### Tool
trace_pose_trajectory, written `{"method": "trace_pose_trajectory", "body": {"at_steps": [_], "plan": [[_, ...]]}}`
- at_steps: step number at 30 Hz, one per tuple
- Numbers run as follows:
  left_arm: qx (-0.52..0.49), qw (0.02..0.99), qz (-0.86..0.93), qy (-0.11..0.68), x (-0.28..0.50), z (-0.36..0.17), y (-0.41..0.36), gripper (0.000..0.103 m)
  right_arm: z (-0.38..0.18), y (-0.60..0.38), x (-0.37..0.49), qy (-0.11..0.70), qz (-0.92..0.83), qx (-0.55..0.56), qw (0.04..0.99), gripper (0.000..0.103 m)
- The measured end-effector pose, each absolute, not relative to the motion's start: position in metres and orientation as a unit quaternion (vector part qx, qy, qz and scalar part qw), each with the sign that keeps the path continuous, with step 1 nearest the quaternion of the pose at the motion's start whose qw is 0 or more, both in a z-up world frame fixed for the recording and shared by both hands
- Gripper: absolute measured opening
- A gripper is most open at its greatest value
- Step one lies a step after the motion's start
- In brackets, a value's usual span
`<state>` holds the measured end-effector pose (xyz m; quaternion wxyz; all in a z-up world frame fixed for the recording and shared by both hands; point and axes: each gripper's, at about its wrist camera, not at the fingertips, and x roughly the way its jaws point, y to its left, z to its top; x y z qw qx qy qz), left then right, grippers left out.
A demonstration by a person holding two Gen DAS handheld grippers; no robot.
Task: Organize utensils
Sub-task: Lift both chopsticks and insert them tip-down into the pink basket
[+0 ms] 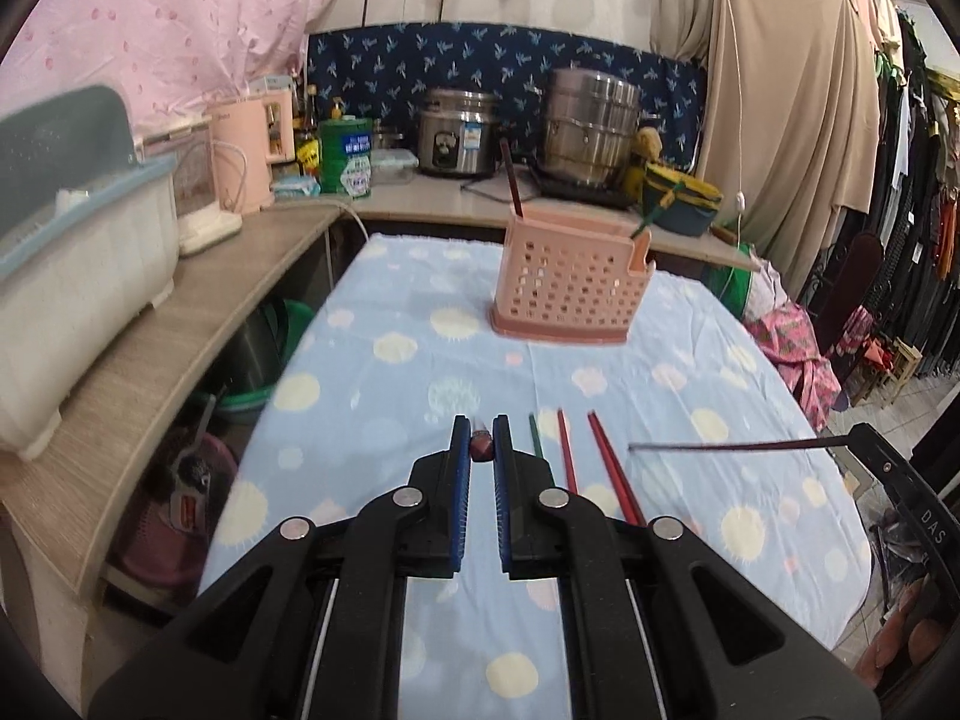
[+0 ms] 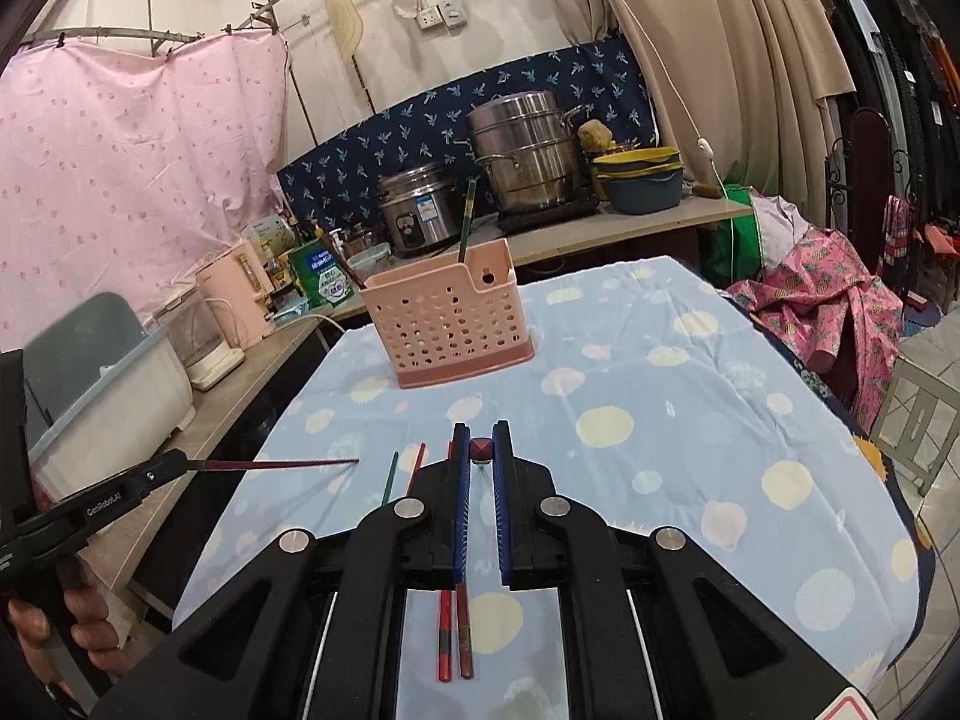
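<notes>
While both pairs of tongs hang above the near end of the bench (image 1: 360, 372), its blue spotted cloth stretches away ahead of them to the pink perforated holder (image 1: 567, 291), which stands well beyond the tips and already has two chopsticks upright in it.

The left tongs (image 1: 482, 441) are pressed together on a dark red chopstick (image 1: 482, 446), seen end-on between the blue pads; in the right wrist view the same stick (image 2: 276, 465) juts out sideways from them, held at its thick end, above the cloth. The right tongs (image 2: 481, 447) likewise pinch a dark red chopstick (image 2: 481, 449), its squared end showing between the pads.

Three more chopsticks lie loose on the cloth just under and beside the tongs: two red ones (image 1: 612, 468) and a green one (image 1: 535, 435).

These sticks look light, stiff and thin, probably lacquered and a little slippery, so a grip near one end leaves a long lever that may swivel between the pads. Holding nearer the thick end, square across the flat faces, should keep each stick steady while its tip is aimed into the holder.
</notes>
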<state>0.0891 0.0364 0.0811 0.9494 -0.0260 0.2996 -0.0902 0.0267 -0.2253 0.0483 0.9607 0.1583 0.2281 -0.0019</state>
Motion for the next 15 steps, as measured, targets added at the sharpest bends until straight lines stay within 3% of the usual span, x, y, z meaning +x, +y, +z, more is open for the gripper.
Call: {"method": "trace_pose_trajectory", "body": {"at_steps": [15], "plan": [[-0.041, 0.965, -0.107, 0.237, 0.14, 0.147, 0.025, 0.007, 0.104, -0.244, 0.078, 0.17, 0.022, 0.181, 0.968, 0.007]]}}
